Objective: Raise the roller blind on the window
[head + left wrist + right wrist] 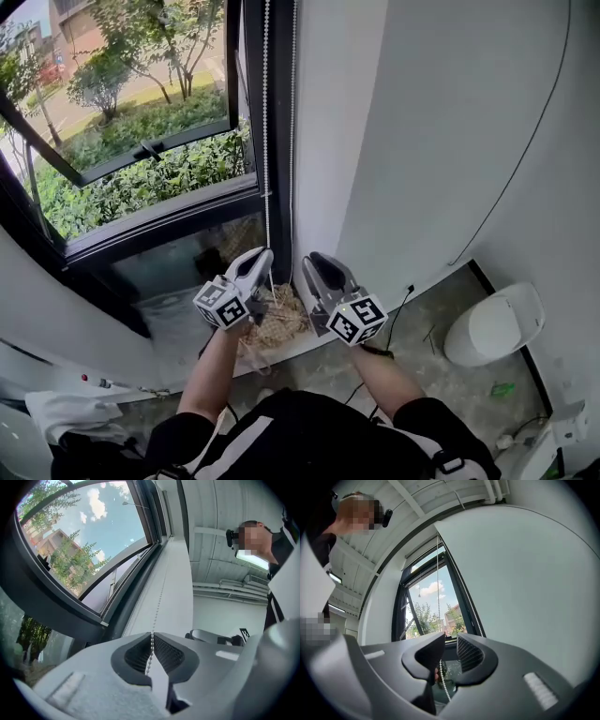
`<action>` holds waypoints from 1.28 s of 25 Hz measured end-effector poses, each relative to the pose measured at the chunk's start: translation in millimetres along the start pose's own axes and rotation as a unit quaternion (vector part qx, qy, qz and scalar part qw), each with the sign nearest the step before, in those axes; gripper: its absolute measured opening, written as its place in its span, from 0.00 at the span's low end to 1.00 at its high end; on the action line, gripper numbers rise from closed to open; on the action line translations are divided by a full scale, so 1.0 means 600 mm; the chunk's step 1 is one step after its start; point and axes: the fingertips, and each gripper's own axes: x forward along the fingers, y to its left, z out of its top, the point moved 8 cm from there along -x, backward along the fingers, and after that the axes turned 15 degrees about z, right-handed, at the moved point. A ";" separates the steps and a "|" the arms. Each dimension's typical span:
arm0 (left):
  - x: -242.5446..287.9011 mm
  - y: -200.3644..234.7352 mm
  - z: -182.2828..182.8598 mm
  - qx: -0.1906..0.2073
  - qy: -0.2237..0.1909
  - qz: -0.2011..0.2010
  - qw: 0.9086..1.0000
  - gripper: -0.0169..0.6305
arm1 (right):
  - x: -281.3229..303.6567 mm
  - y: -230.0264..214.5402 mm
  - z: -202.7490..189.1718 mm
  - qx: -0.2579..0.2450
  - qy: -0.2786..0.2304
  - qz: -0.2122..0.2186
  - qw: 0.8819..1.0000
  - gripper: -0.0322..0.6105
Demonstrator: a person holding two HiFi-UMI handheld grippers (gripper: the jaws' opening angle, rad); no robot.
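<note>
White beads make up the chain (266, 103), which hangs in two strands at the right edge of the window (141, 150), just beside the pale wall (422, 141). The left claw (263, 255) is clenched on one strand, with the beads pinched between its ribbed pads (168, 654). The right claw (315, 259), just to its right and level with it, stands released, and a strand runs loose through the gap between its jaws. The roller blind (423, 550) shows only as a pale strip at the window's top.

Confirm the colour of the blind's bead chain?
The bead chain is white; it shows best in the left gripper view.
</note>
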 end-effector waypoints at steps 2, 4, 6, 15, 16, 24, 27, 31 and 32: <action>-0.010 -0.010 0.001 0.005 0.000 0.013 1.000 0.05 | -0.016 -0.001 0.008 0.003 -0.006 0.006 1.000 0.17; -0.024 -0.021 0.002 0.022 0.006 0.027 0.999 0.08 | -0.029 -0.001 0.014 0.010 -0.014 0.014 1.000 0.16; -0.038 -0.032 0.006 0.037 0.012 0.037 0.999 0.18 | -0.039 -0.001 0.019 0.015 -0.021 0.023 0.999 0.16; -0.143 -0.059 0.065 0.075 -0.002 0.053 0.996 0.26 | -0.063 0.017 0.020 0.009 -0.020 0.026 0.999 0.16; -0.159 -0.057 0.069 0.071 -0.009 0.053 0.996 0.26 | -0.066 0.025 0.018 0.012 -0.018 0.023 0.999 0.16; -0.319 -0.045 0.090 0.067 0.007 0.088 0.994 0.21 | -0.103 0.122 -0.005 0.002 0.001 -0.013 1.000 0.10; -0.395 -0.032 0.100 0.084 0.017 0.108 0.990 0.14 | -0.101 0.184 -0.008 0.000 -0.002 -0.017 1.000 0.08; -0.483 -0.030 0.116 0.104 0.025 0.129 0.986 0.01 | -0.095 0.268 -0.024 0.004 0.005 -0.014 1.000 0.06; -0.501 -0.029 0.114 0.108 0.026 0.131 0.985 0.01 | -0.095 0.286 -0.031 0.005 0.008 -0.014 1.000 0.06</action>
